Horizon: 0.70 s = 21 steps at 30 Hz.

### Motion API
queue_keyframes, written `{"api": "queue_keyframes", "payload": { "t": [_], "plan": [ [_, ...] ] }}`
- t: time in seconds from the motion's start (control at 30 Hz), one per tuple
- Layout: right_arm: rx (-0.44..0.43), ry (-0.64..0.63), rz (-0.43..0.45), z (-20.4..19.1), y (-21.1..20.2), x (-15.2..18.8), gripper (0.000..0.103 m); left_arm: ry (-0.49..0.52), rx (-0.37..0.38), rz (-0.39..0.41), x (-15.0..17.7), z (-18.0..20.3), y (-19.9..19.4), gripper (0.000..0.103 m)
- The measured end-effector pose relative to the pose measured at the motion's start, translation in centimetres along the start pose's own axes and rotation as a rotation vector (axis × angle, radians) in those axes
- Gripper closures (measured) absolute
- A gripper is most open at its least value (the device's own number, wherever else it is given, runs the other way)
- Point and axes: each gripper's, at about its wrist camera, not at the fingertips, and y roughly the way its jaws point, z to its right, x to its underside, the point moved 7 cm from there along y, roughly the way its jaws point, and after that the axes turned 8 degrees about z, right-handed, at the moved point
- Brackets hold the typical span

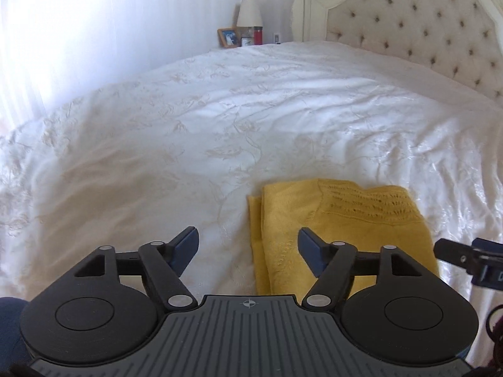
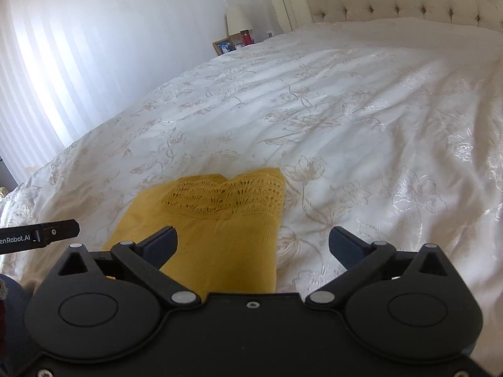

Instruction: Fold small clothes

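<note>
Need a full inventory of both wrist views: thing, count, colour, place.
sweater: 1, mustard yellow, folded, lying on the near part of the bed
bedspread: 1, white with pale floral pattern, covering the bed
headboard: 1, cream, tufted, far end
lamp: 1, white shade, far corner by the wall
picture frame: 1, wooden, beside the lamp
red jar: 1, beside the lamp
curtain: 1, white, left wall
left gripper: 1, black, jaws open, empty
right gripper: 1, black, jaws open, empty
</note>
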Motion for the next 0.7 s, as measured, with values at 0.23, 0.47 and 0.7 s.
{"api": "queue_keyframes", "payload": {
  "t": [0.23, 0.47, 0.7],
  "plan": [
    [0.040, -0.020, -0.023, -1.3, -3.1, 0.9, 0.001, 0.051, 0.086, -0.064, 1.1, 2.6, -2.0, 0.033],
    [0.094, -0.032, -0.039, -1.3, -5.6, 1.9, 0.001, 0.045, 0.065, -0.179, 3.4, 2.7, -2.6, 0.033],
    [0.146, -0.003, -0.081, -0.8, -8.0, 2.8, 0.001, 0.003, 0.048, -0.224, 4.6, 1.6, -3.4, 0.033]
  ]
}}
